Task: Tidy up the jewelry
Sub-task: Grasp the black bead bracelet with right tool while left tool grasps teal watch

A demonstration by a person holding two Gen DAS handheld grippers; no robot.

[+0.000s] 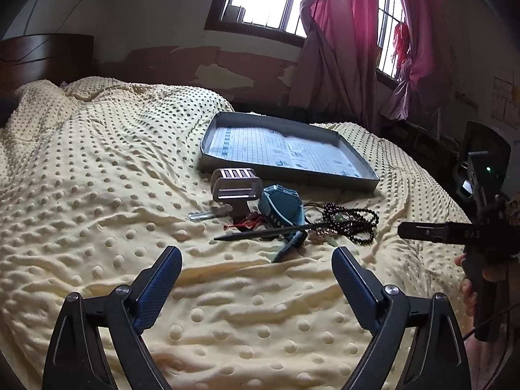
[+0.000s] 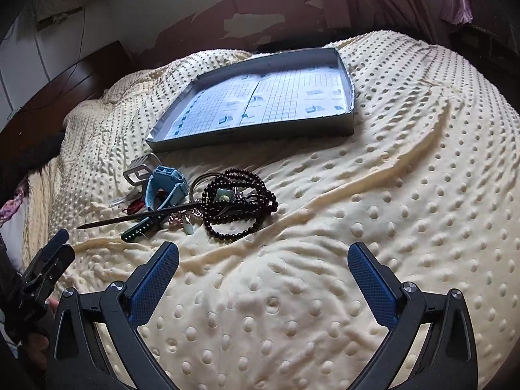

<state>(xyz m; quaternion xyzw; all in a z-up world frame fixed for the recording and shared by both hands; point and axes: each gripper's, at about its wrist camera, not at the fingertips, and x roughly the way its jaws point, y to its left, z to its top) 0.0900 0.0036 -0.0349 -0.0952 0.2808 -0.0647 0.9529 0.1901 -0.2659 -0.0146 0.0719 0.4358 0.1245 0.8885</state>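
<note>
A pile of jewelry lies on the bed: a dark bead necklace [image 2: 240, 201] [image 1: 351, 219], a blue watch [image 2: 165, 183] [image 1: 281, 209], a metal-banded watch [image 1: 235, 187] [image 2: 139, 169], a dark hair stick [image 1: 263, 232] [image 2: 136, 216], and small pendants [image 2: 187, 222]. Behind the pile sits a shallow grey tray [image 1: 286, 175] [image 2: 256, 135] lined with grid paper, holding nothing. My left gripper [image 1: 256, 260] is open, short of the pile. My right gripper [image 2: 263, 255] is open too, just in front of the beads, and shows at the right edge of the left wrist view [image 1: 422, 230].
The yellow dotted blanket [image 1: 97, 178] [image 2: 406, 195] covers the whole bed. A dark wooden headboard [image 1: 45, 55] stands at the far left. Pink curtains [image 1: 341, 32] hang by barred windows behind the bed. A hand [image 1: 469, 289] holds the right gripper's handle.
</note>
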